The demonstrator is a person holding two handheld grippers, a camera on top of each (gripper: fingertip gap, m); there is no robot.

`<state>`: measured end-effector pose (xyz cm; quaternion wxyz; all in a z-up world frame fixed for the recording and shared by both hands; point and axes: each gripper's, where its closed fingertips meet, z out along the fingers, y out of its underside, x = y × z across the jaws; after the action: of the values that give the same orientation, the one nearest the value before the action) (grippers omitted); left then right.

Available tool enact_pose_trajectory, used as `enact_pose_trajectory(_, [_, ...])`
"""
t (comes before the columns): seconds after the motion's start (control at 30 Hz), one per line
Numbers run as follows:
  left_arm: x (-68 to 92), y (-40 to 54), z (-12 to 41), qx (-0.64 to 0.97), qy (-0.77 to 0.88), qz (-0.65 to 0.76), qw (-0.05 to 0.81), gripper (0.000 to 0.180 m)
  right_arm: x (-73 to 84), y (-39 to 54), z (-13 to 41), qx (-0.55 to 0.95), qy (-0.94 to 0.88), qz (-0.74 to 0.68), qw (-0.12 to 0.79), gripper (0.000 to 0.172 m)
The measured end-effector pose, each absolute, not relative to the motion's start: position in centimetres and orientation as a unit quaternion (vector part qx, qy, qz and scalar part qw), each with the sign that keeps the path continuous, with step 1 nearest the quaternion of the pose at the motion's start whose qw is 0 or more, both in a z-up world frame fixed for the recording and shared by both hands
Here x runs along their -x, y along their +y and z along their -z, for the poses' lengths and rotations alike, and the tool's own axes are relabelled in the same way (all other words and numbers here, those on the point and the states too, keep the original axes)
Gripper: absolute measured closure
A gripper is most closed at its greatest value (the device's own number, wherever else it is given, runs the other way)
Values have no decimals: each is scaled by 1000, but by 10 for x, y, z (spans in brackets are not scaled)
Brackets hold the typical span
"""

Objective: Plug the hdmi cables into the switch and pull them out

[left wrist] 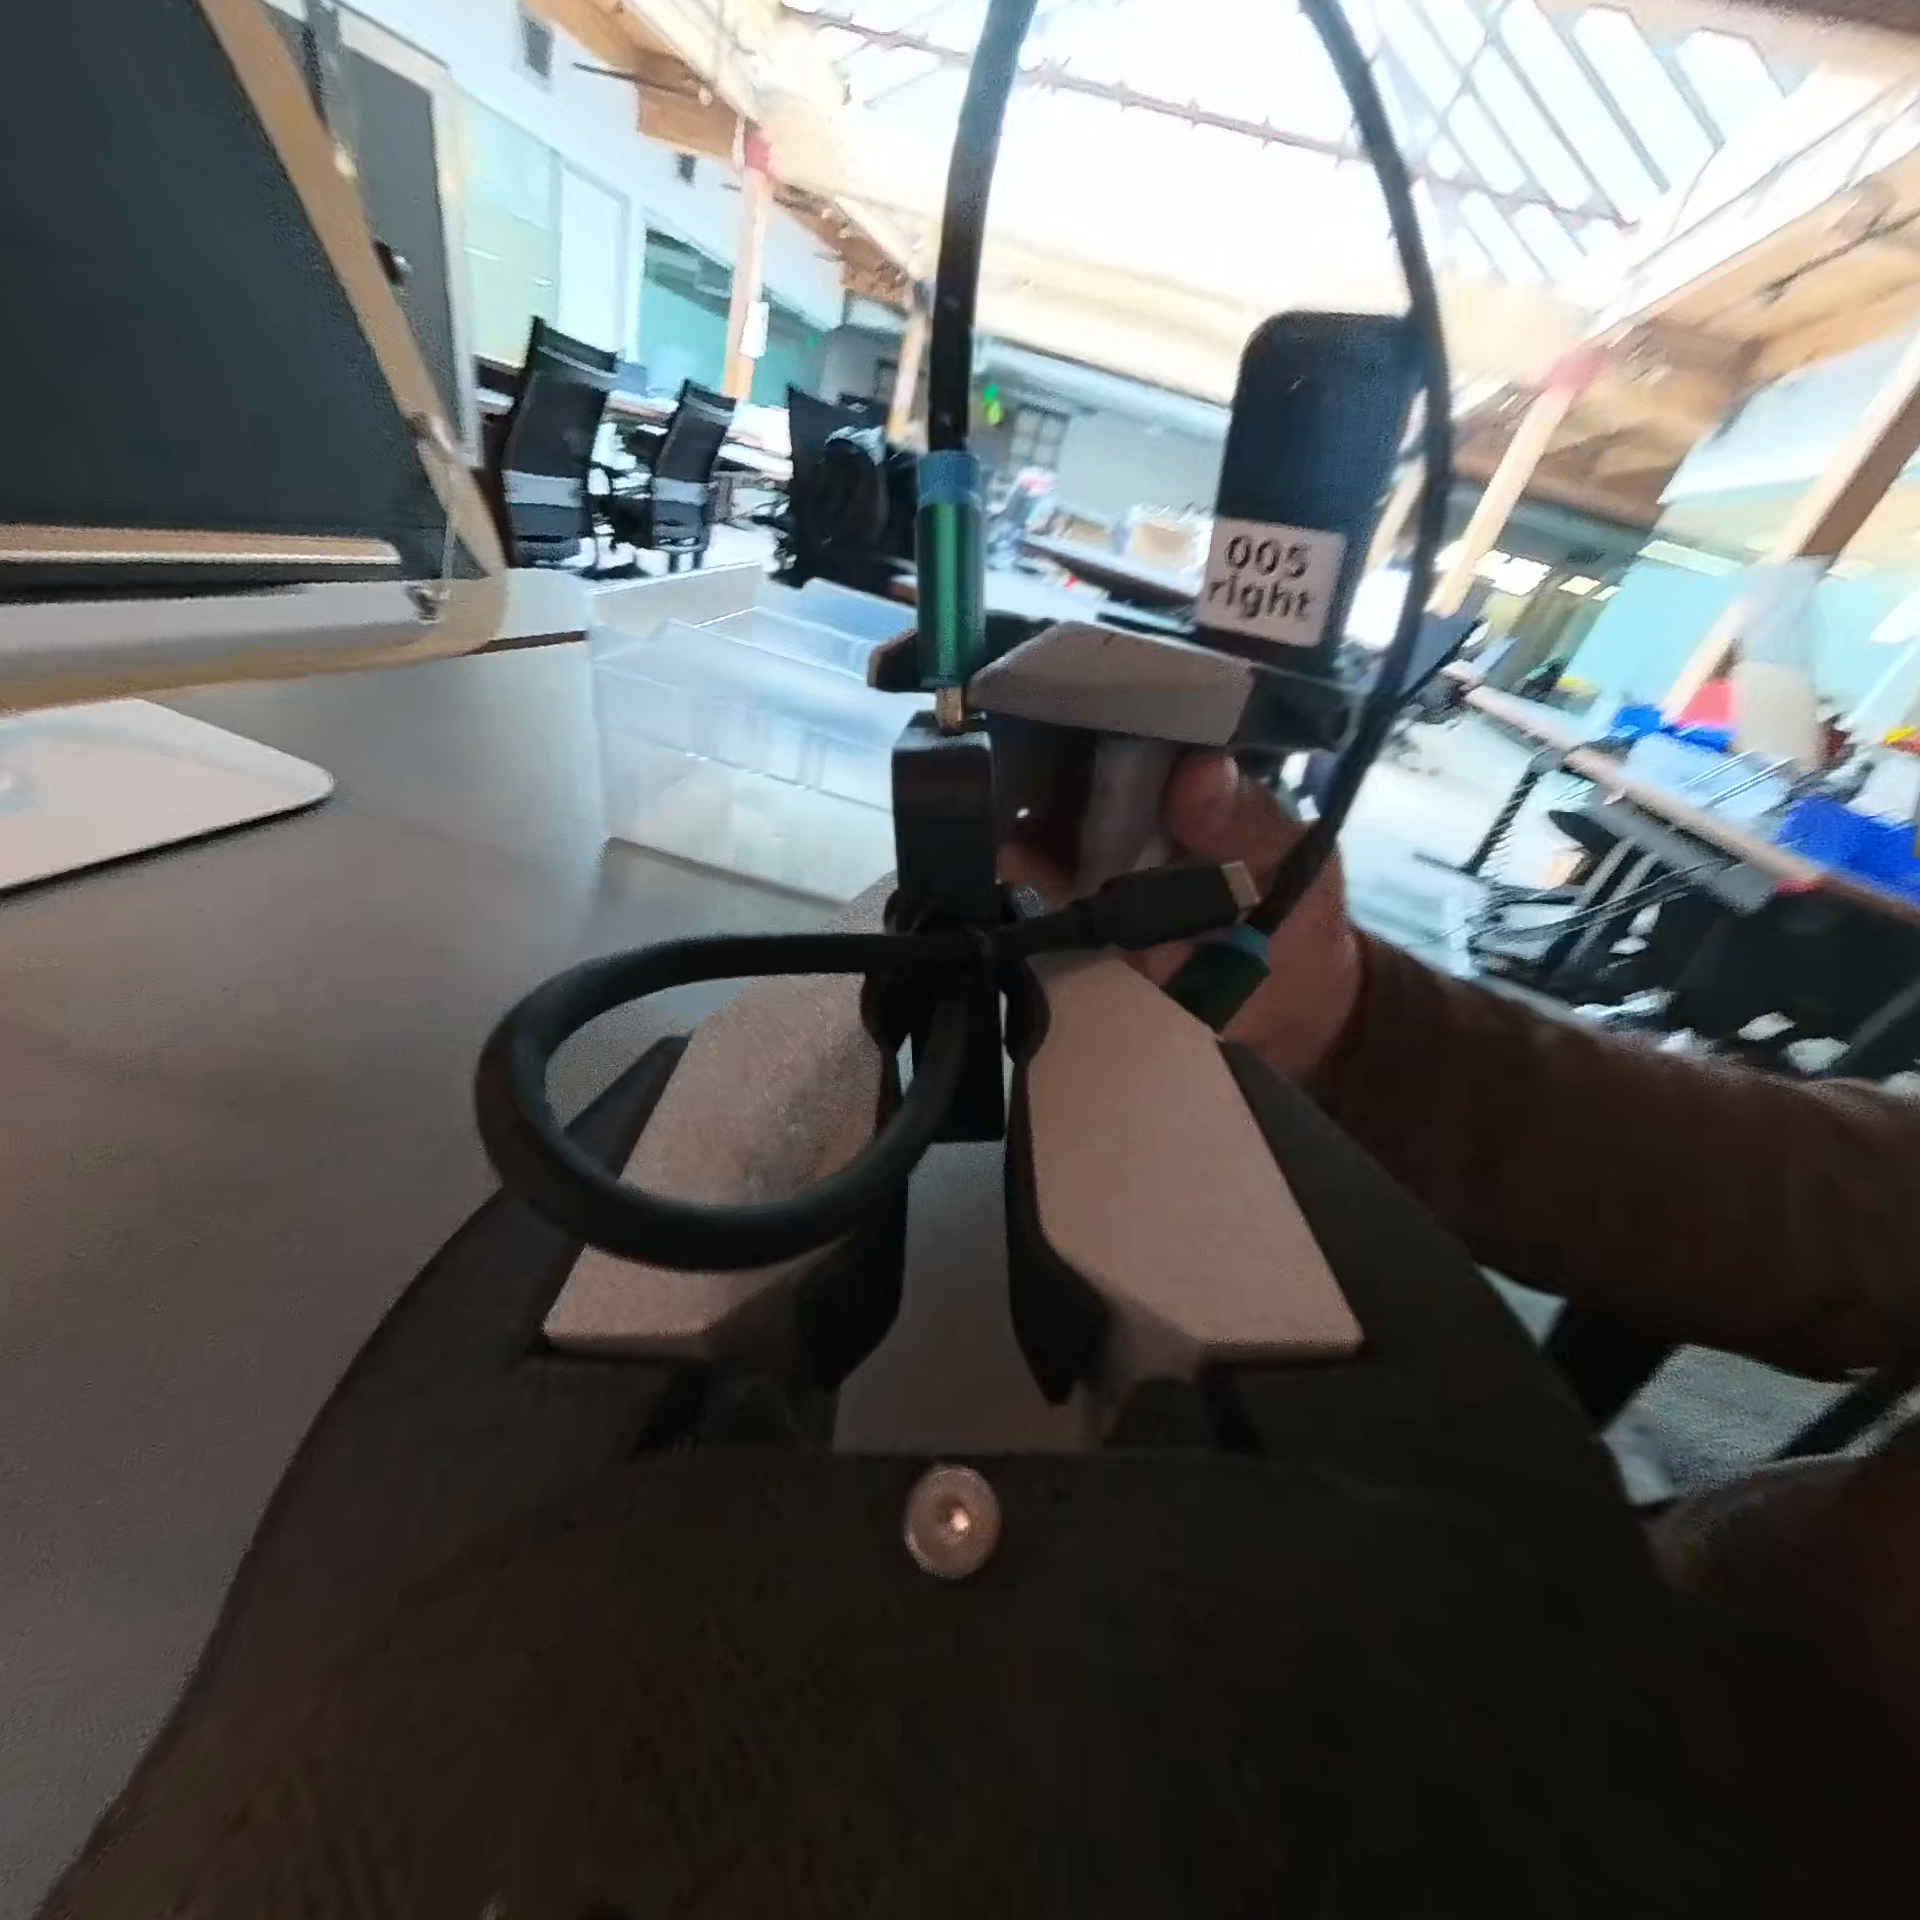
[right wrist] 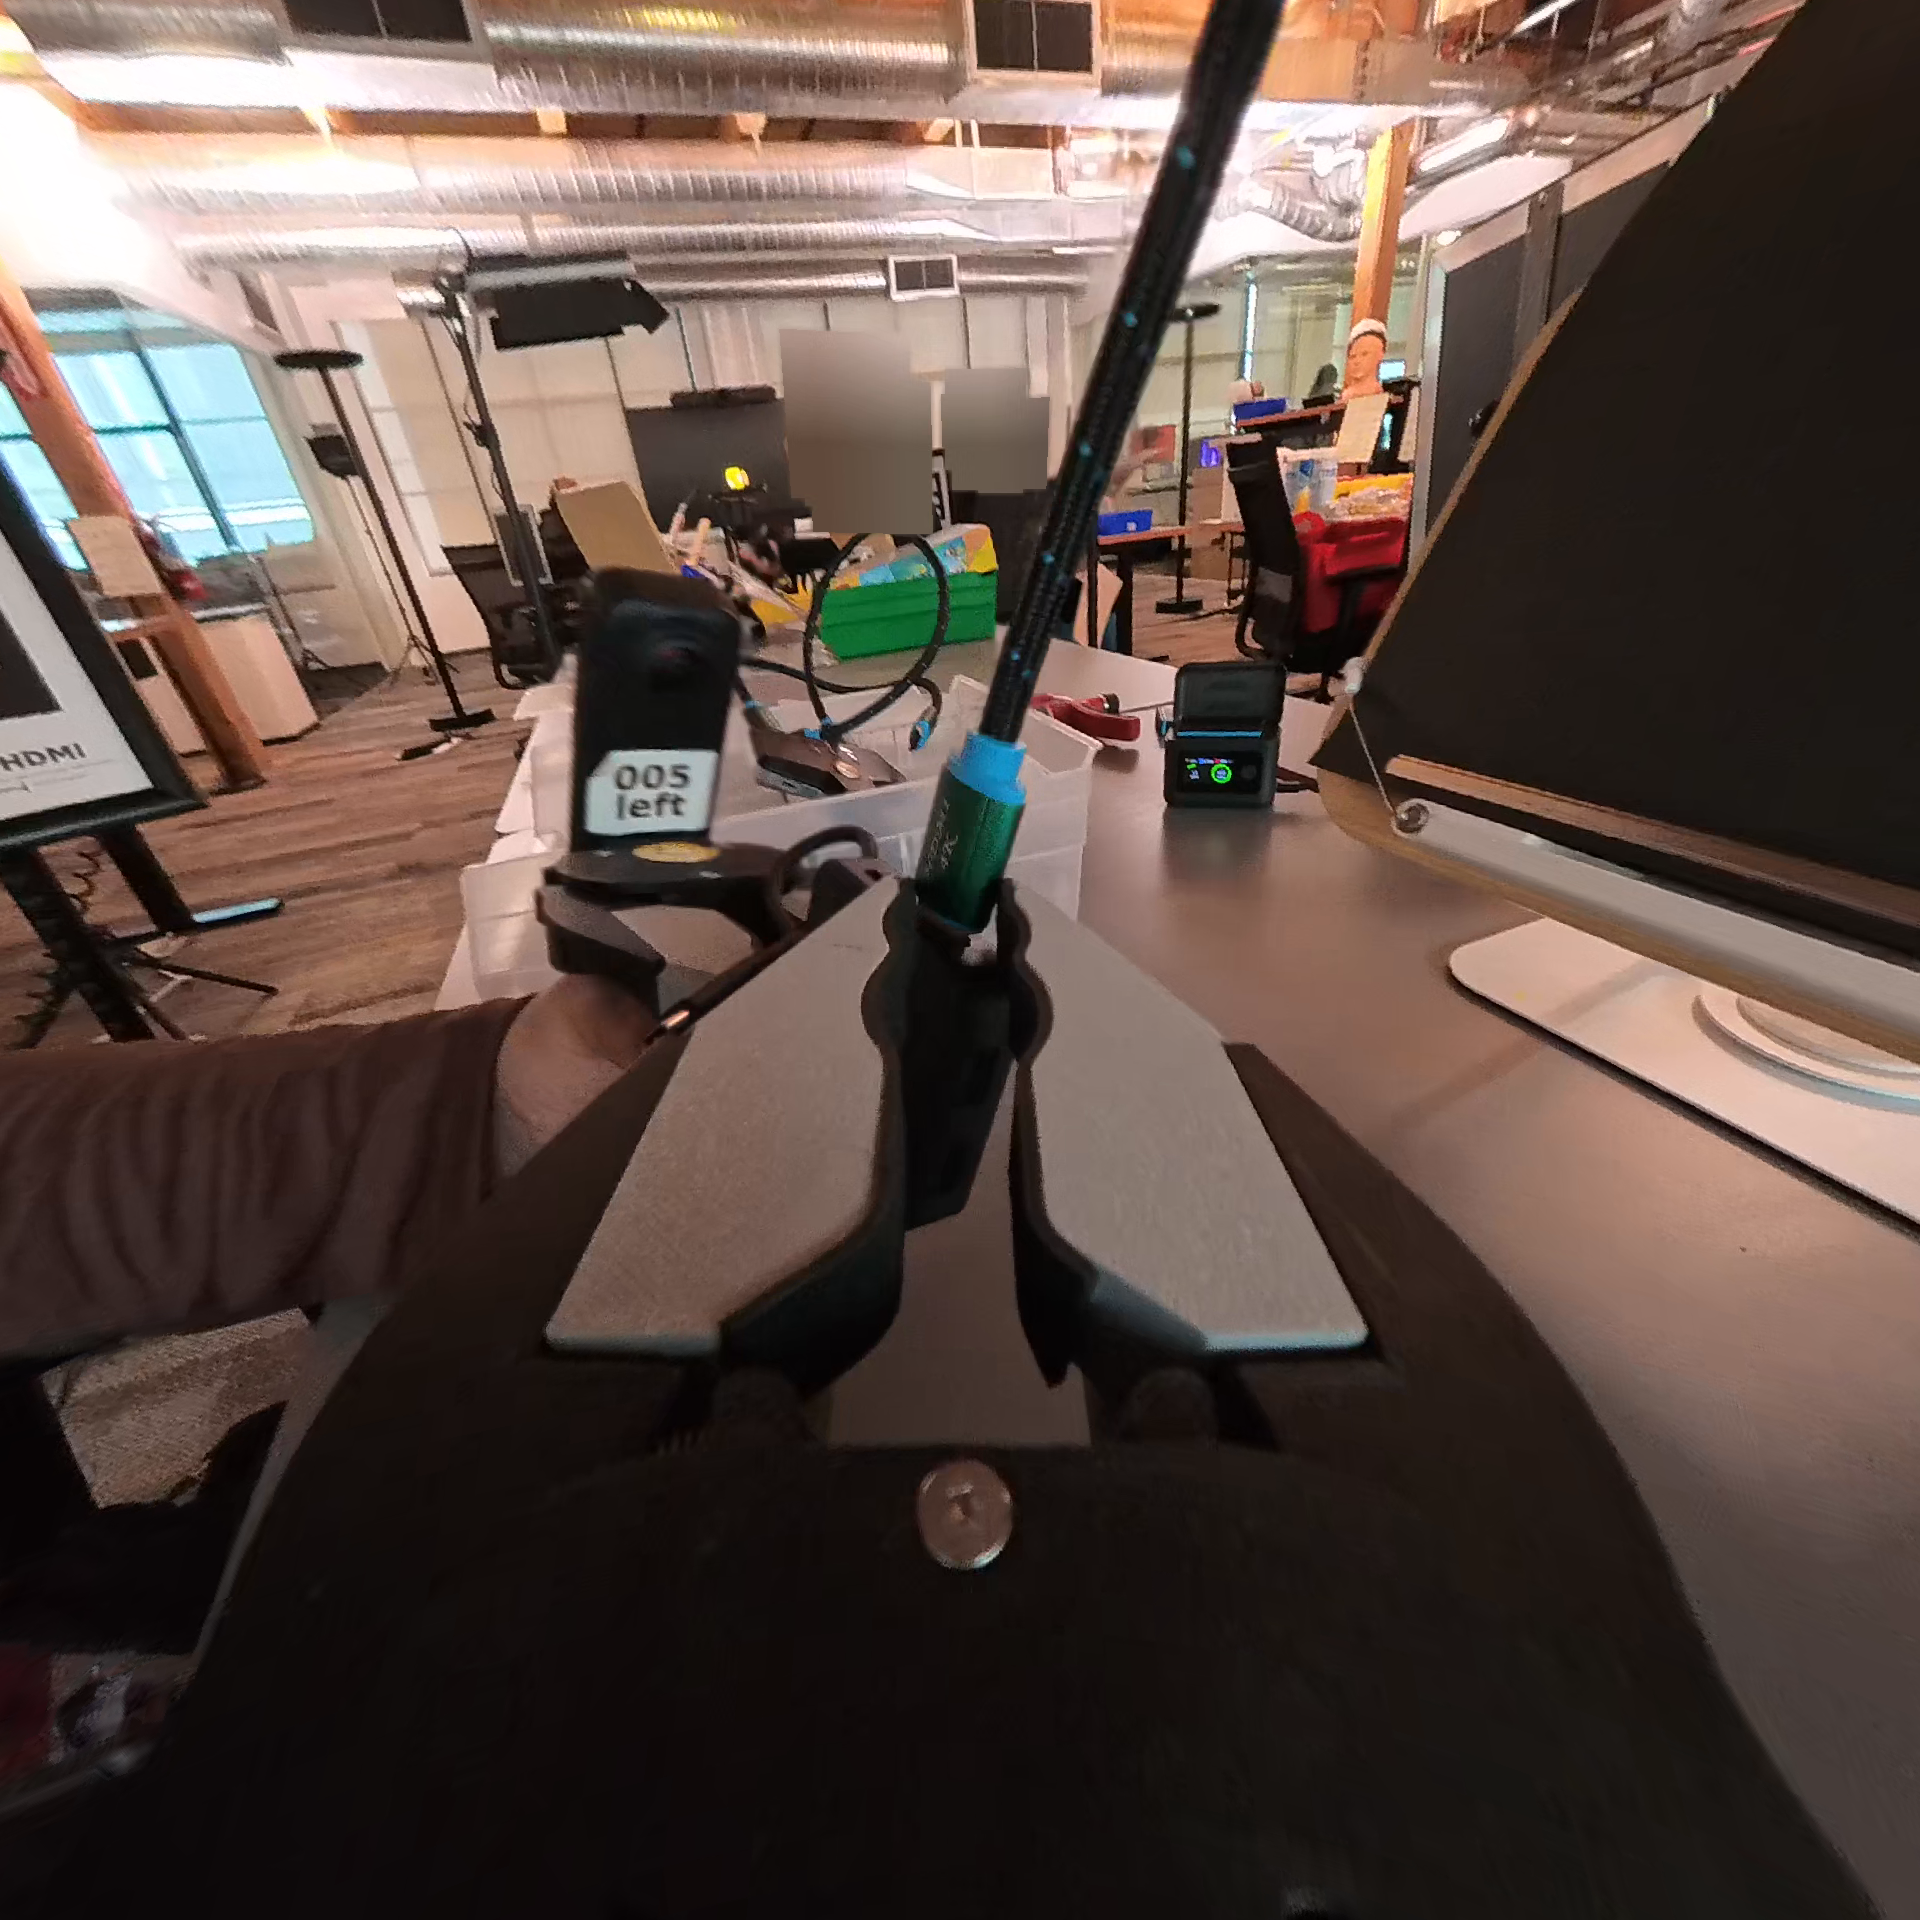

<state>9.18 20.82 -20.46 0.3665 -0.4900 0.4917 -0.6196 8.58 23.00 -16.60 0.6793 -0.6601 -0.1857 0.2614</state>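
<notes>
Left wrist view: the left gripper (left wrist: 951,997) has its fingers pinched on a small black switch (left wrist: 943,821) that stands upright between the pads, with its short black lead (left wrist: 686,1091) looping out to the left over the left finger.
Switch lead end: a black plug with a bare metal tip (left wrist: 1164,914) juts to the right, free in the air, just before a person's hand (left wrist: 1257,904).
Green plug, from the left: a green HDMI plug (left wrist: 948,603) with a blue collar stands upright over the top of the switch; its gold tip touches the port at the top edge, though how far it is seated I cannot tell.
Cable: the black braided cable (left wrist: 971,208) rises from the plug and arcs overhead, coming down on the right to a second green plug (left wrist: 1221,982) near the hand.
Right wrist view: the right gripper (right wrist: 961,914) has its pads pressed on the lower part of the green HDMI plug (right wrist: 971,831), whose cable (right wrist: 1101,436) runs up and away.
Surroundings: a dark table (right wrist: 1351,1039) carries a monitor (right wrist: 1662,582) on a white base, clear plastic bins (left wrist: 727,707), and a small black device with a lit screen (right wrist: 1224,732).
</notes>
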Motion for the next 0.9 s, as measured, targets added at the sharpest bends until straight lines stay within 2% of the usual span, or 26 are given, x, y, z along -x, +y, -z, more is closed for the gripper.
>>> enact_pose_trajectory(0.13, [-92,212,211,499,514,575,396,169,-85,232,170,671,-191,-244,673,160])
enact_pose_trajectory(0.27, [-93,185,224,470,584,566,343,170,-84,227,158,642,-184,-282,688,161])
enact_pose_trajectory(0.33, [-97,175,230,460,613,539,350,169,-85,223,152,627,-174,-327,685,162])
enact_pose_trajectory(0.9, [-96,204,212,494,521,582,383,169,-98,231,160,651,-148,-276,692,164])
